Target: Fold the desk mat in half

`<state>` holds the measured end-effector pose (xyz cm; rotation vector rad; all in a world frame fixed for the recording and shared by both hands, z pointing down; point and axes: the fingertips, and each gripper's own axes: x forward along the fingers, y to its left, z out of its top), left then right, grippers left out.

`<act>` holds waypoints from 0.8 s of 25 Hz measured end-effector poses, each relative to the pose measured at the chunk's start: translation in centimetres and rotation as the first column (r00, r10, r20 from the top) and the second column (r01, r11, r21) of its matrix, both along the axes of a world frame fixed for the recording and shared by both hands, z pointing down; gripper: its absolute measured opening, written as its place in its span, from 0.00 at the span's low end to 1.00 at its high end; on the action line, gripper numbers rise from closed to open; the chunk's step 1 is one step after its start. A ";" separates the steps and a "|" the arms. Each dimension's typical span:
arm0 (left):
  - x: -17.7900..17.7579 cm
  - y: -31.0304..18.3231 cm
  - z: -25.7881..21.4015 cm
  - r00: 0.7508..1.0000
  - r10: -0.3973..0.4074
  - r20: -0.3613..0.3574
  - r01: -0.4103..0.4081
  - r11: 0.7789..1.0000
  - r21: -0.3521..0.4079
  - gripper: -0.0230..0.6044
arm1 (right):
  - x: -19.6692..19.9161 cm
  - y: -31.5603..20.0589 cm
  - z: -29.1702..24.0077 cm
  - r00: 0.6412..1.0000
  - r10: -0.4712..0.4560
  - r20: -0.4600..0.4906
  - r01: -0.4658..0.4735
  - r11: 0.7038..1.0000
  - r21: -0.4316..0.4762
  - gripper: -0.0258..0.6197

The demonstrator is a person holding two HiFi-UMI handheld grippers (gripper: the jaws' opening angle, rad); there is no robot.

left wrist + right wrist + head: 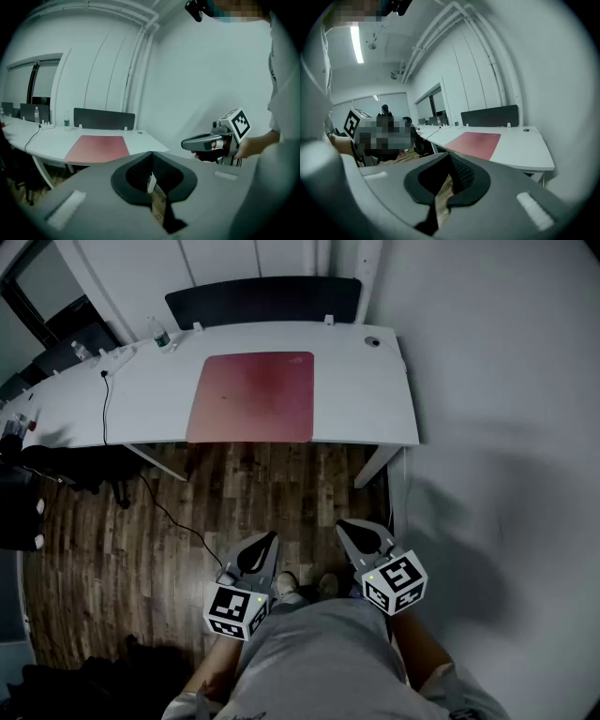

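Note:
The red desk mat (251, 397) lies flat and unfolded on the white desk (375, 381); it also shows in the left gripper view (98, 147) and the right gripper view (474, 143). Both grippers are held low near the person's body, over the wooden floor, well short of the desk. My left gripper (268, 540) is shut with nothing between its jaws (151, 155). My right gripper (345, 526) is likewise shut and empty (449, 158). The right gripper (187, 144) is beside the left one, held in a hand.
A black screen (262, 298) stands behind the desk. Water bottles (161, 334) and a black cable (105, 409) are on the desk's left part. A white wall (506, 427) runs along the right. Dark chairs and gear (28, 512) are at the left.

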<state>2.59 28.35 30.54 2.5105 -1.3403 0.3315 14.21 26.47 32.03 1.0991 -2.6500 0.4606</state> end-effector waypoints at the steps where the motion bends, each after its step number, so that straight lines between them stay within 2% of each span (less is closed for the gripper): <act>1: -0.2 0.1 -0.1 1.000 0.000 0.001 0.000 1.000 0.000 0.07 | -0.2 0.1 -0.2 1.000 -0.002 0.000 0.002 1.000 0.001 0.04; 8: -1.0 0.2 -0.4 1.000 0.001 -0.002 -0.001 1.000 0.005 0.07 | -0.9 -0.1 -0.5 1.000 -0.009 -0.010 0.009 1.000 0.012 0.04; 11: -1.5 0.2 -0.4 1.000 0.004 -0.005 -0.004 1.000 0.008 0.07 | -1.4 -0.2 -1.0 1.000 -0.001 0.014 0.000 1.000 0.020 0.05; 20: -3.6 0.2 -0.6 0.999 0.047 -0.012 -0.047 0.999 0.024 0.07 | -2.7 -0.6 -1.3 0.995 0.086 0.042 -0.087 0.996 0.017 0.05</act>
